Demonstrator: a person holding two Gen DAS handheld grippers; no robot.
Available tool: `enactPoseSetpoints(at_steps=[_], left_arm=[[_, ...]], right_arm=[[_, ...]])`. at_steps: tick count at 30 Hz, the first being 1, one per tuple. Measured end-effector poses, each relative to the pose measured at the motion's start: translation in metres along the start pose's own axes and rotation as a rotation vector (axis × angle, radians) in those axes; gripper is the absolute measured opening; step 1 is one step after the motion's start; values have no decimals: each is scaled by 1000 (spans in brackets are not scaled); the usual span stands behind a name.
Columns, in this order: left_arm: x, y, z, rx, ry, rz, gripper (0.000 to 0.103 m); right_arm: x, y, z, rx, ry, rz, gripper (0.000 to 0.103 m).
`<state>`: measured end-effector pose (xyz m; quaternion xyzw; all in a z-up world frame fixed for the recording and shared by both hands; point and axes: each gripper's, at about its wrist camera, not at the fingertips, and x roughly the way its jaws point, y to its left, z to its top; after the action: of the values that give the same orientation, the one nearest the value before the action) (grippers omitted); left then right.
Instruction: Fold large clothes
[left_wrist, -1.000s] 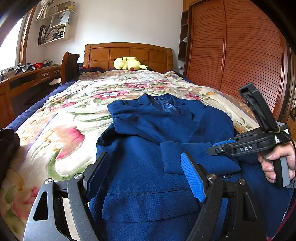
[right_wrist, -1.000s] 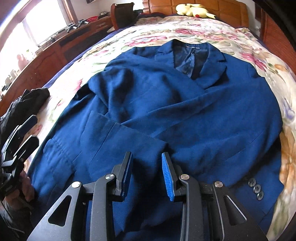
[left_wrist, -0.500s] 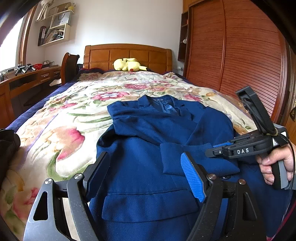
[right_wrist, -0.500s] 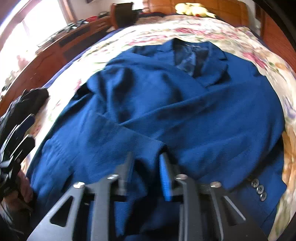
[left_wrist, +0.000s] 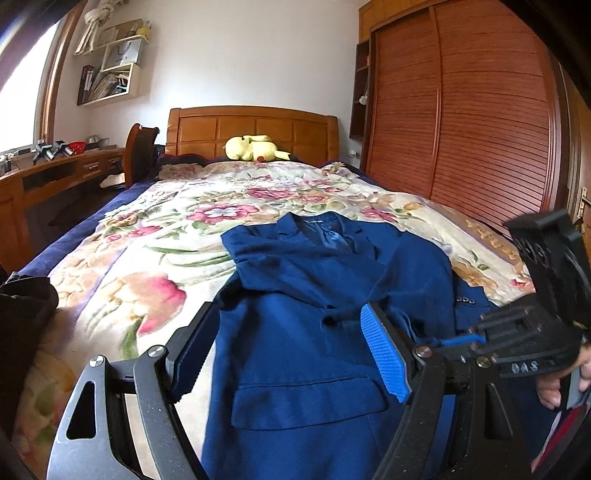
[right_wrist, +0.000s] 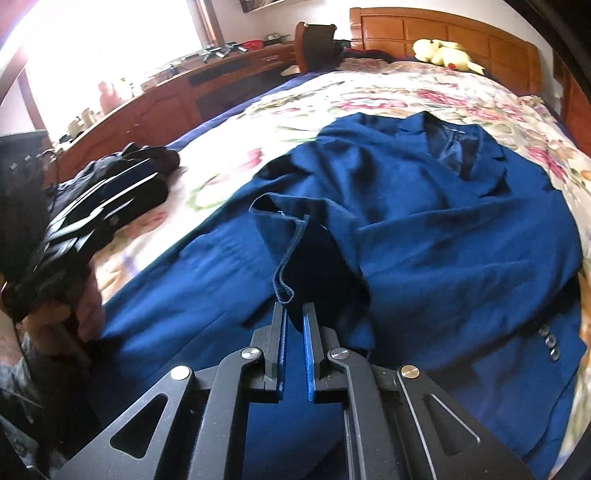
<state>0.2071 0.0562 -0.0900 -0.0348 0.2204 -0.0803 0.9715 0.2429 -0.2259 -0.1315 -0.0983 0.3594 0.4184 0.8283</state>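
A dark blue suit jacket (left_wrist: 314, 325) lies face up on the floral bedspread (left_wrist: 166, 229), collar toward the headboard. My right gripper (right_wrist: 293, 308) is shut on the cuff of one sleeve (right_wrist: 288, 251), which stands lifted and folded above the jacket front (right_wrist: 461, 229). In the left wrist view the right gripper (left_wrist: 461, 338) sits low at the right, partly behind my left finger, with a hand on its handle. My left gripper (left_wrist: 288, 314) hangs open over the jacket's lower left front, nothing between its fingers. It appears blurred at the left in the right wrist view (right_wrist: 122, 192).
A yellow plush toy (left_wrist: 251, 147) rests by the wooden headboard. A slatted wooden wardrobe (left_wrist: 461, 129) lines the right side, a desk (left_wrist: 55, 173) and chair the left. A dark garment (left_wrist: 22, 306) lies at the bed's near left edge.
My right gripper has shut on the sleeve cuff and drawn it up and toward the near right, off the jacket front. The left gripper stays open and has risen slightly.
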Motion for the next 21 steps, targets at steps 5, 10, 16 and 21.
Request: enactPoseSetpoints(at_steps=[5,10,16,21], left_arm=[[1,12,0,-29,15,8,80],[3,14,-2,-34,26,6,80],[7,9,-3,-18,42,9,80],[9,7,-6,-9,49,11,80]], right_arm=[[-3,9,-10,-19,44,35,8],[-15,9,-10,-12,28,27,12],[-34,6,6,-4,-48,8,16],[-17,-8,11,7,-39,-64,17]])
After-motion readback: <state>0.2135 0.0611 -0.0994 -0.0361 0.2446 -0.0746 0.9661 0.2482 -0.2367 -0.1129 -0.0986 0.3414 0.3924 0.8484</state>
